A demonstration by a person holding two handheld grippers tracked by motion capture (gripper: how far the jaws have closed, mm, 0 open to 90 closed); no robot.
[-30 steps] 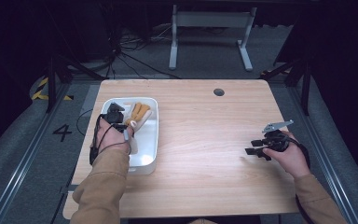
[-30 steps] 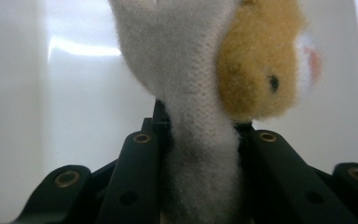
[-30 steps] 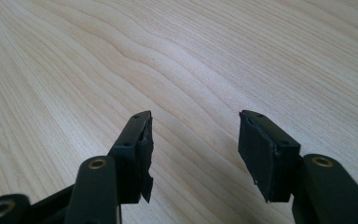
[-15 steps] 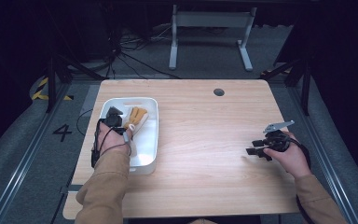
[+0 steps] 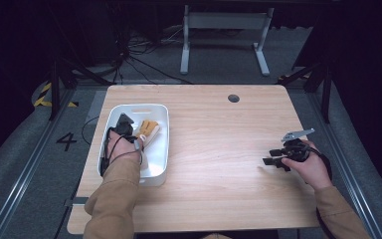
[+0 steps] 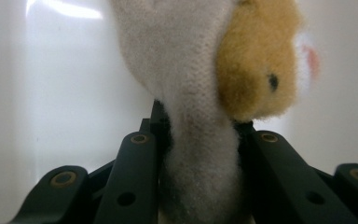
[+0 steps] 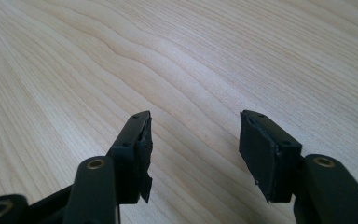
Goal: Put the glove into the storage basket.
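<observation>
**Inspector:** Report the left gripper (image 5: 125, 130).

**Assistant:** In the high view it sits left of centre, over the white rectangular plastic tub (image 5: 160, 164) on the light wooden counter (image 5: 219, 149). Its jaws are clamped on a soft plush toy of white and tan-yellow fabric (image 5: 147, 130). In the left gripper view the toy's white part (image 6: 200, 154) is pinched between the two black jaws, and the tan part with a small dark dot bulges to the upper right of the frame.

**Inspector:** Location of the toy?

**Assistant:** Inside the tub's outline, in its upper half as the high view frames it. The white tub wall stands behind it in the left gripper view. Whether the toy touches the tub floor, I cannot tell.

**Inspector:** The right gripper (image 5: 277, 156)?

**Assistant:** At the right of the high view, held low over bare counter, well apart from the tub. In the right gripper view (image 7: 193, 154) its jaws stand apart with nothing between them, wood grain visible through the gap.

**Inspector:** Anything else on the counter?

**Assistant:** A small dark round hole (image 5: 234, 98) near the far edge, upper centre.
</observation>
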